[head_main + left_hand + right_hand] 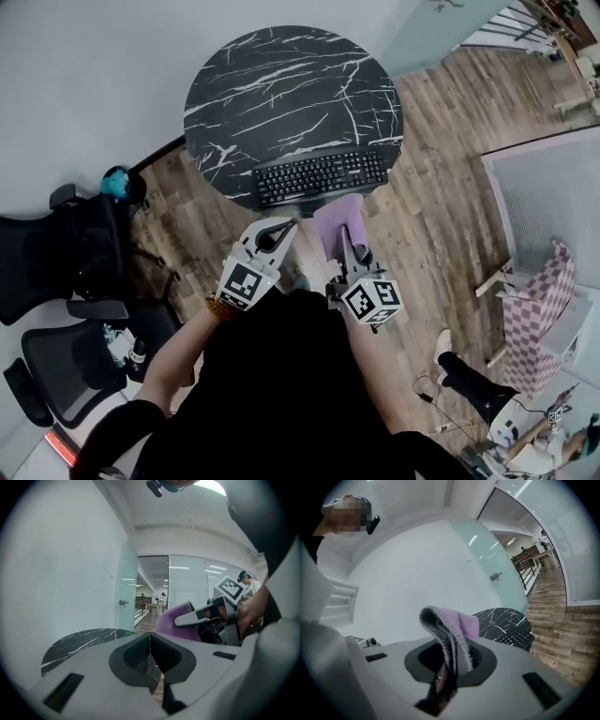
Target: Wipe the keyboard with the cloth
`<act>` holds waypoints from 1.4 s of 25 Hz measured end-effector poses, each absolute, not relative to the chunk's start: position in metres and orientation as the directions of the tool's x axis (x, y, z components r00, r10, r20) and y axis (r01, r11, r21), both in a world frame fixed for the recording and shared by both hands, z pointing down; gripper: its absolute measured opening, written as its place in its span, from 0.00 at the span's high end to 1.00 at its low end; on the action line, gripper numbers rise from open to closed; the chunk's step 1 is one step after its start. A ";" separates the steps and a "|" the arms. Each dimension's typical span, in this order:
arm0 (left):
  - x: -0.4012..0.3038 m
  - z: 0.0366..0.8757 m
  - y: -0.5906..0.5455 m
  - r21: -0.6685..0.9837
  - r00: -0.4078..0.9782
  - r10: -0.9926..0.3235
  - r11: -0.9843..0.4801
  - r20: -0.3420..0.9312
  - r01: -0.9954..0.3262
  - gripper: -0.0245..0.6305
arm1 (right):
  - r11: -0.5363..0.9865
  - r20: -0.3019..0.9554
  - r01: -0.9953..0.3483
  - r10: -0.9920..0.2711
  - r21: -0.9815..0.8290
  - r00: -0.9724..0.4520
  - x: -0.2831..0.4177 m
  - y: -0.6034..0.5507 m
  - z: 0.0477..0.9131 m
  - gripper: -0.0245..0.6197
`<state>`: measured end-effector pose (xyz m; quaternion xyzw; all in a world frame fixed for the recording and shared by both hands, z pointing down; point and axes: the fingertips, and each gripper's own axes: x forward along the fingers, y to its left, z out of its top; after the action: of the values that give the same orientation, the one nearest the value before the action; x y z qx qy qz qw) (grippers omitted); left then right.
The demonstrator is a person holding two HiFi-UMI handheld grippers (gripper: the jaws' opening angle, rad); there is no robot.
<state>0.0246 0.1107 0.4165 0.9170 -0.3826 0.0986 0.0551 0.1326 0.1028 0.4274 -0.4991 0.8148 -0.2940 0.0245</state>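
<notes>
Jaws of right tool clamp the purple cloth; left tool is fully closed, empty. Both hover near the keyboard on the marble bench.

Keyboard on marble table

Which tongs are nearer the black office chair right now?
Left. In the head view the left tongs hang to the right of the black office chair; the right tongs, shut on the purple cloth, sit beyond them, farther from it.
</notes>
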 end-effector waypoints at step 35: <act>-0.066 0.635 0.023 -0.083 0.729 -0.281 -0.952 0.624 -0.296 0.48 | 0.062 0.477 -0.943 -0.851 -0.327 -0.221 0.156 -0.037 0.518 0.87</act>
<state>-0.0659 0.0234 0.6350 0.9298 -0.1553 0.3336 0.0113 0.1560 -0.0371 0.5178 -0.6191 0.7244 -0.2929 -0.0790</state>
